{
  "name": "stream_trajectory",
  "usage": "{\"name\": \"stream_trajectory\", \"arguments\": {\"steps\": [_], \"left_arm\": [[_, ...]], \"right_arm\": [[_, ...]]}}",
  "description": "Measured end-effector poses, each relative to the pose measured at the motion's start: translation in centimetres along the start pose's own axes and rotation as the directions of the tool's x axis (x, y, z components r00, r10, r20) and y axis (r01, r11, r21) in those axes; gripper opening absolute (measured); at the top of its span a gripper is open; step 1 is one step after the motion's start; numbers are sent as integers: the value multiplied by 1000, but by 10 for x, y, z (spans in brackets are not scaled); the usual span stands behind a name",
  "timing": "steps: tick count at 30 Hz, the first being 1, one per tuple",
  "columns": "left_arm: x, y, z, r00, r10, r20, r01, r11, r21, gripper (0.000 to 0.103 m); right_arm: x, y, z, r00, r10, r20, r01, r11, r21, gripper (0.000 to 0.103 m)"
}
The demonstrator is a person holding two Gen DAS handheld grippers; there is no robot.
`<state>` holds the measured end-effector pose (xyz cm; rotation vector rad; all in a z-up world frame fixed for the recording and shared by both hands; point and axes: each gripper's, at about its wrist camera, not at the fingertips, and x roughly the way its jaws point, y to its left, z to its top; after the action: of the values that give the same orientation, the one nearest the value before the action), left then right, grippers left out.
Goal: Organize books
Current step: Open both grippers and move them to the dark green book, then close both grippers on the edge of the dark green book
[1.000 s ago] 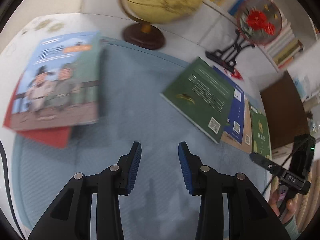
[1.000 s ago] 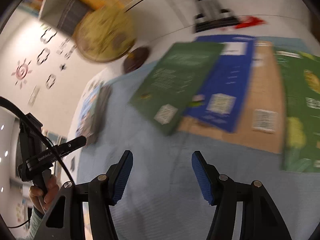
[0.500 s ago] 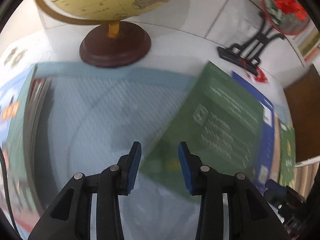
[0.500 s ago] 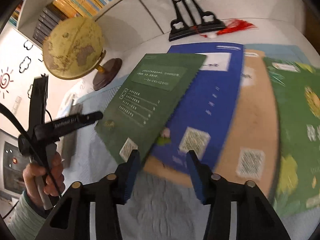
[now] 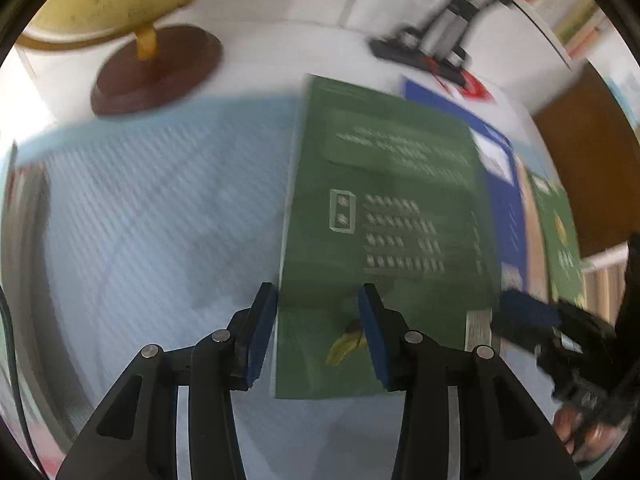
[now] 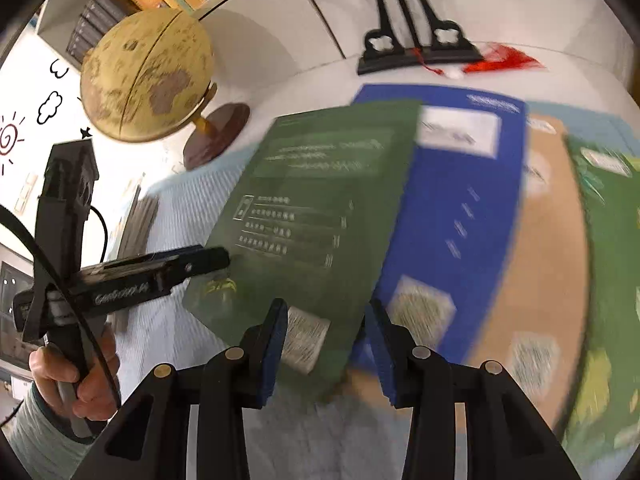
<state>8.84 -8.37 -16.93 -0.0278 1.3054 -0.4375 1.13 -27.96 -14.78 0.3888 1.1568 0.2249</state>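
4 books fan out on the pale blue mat [image 5: 152,216] — dark green book [image 6: 320,216] on top, blue book [image 6: 460,208] under it at 3 o'clock, then a tan book [image 6: 548,240], then a bright green book [image 6: 608,260] at the right edge. 1 more stack of books [image 6: 138,224] lies at 9 o'clock, partly hidden by the left gripper [image 5: 316,332]. 1 globe [image 6: 148,76] at 10 o'clock and 1 black stand [image 6: 416,48] at 12 o'clock sit beyond the mat. Left gripper: jaws opening, straddling the dark green book's near left corner, pads not pressing. Right gripper [image 6: 328,348]: jaws closing over its near right corner — no grip visible. Frames blurred; contact with the cover can't be told.
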Motion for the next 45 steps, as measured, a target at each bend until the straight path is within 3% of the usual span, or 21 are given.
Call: {"name": "stream_trajectory", "arguments": {"steps": [9,13,15,20,22,26,28,30,32,33,35,36,38,40,42,45], "left_arm": [[-22,-41,-113,997,-51,-58,52,999,14,39],[-23,-65,-149,994,-60,-93,69,994,89,39],[-25,-68,-156,996,-50,-74,55,996,74,39],[-23,-52,-149,997,-74,-1,74,995,-62,39],[-21,-54,-147,997,-82,11,83,994,-66,39],[-17,-57,-144,996,-85,16,86,994,-72,39],[-17,-59,-147,995,-91,26,93,992,-83,39],[-19,-60,-151,993,-113,30,116,989,-93,39],[-20,-61,-157,984,-176,23,178,978,-109,39],[-18,-62,-159,973,-230,15,230,966,-120,39],[-10,-68,-167,938,-347,-17,340,929,-148,39],[-6,-73,-170,931,-363,-28,356,923,-149,39],[-7,-81,-173,941,-338,-4,334,933,-133,39],[-7,-79,-173,938,-347,5,343,925,-163,39],[-8,-74,-174,928,-371,10,366,911,-190,39],[-14,-70,-178,930,-366,26,364,910,-198,39]], "right_arm": [[-53,-16,-100,998,-9,-68,10,1000,12,41],[-71,-31,-142,993,7,-121,-5,1000,16,41],[-76,-38,-144,994,16,-110,-14,1000,20,41],[-69,-47,-127,998,-59,-12,59,998,-7,41],[-63,-46,-124,999,-33,39,33,999,-6,41],[-61,-37,-126,998,-39,49,39,999,-8,41],[-66,-43,-128,999,16,37,-17,999,33,41],[-78,-58,-132,990,137,41,-141,983,115,40],[-100,-72,-137,948,308,76,-317,931,182,39],[-114,-76,-139,909,405,103,-418,886,200,39],[-126,-75,-139,858,498,125,-513,834,203,39],[-128,-72,-138,860,495,122,-510,839,190,39],[-124,-62,-136,897,431,97,-441,885,149,39],[-118,-61,-135,921,381,79,-389,909,148,39],[-120,-58,-132,923,378,78,-385,912,140,39],[-129,-44,-131,908,413,70,-418,903,100,39]]}}
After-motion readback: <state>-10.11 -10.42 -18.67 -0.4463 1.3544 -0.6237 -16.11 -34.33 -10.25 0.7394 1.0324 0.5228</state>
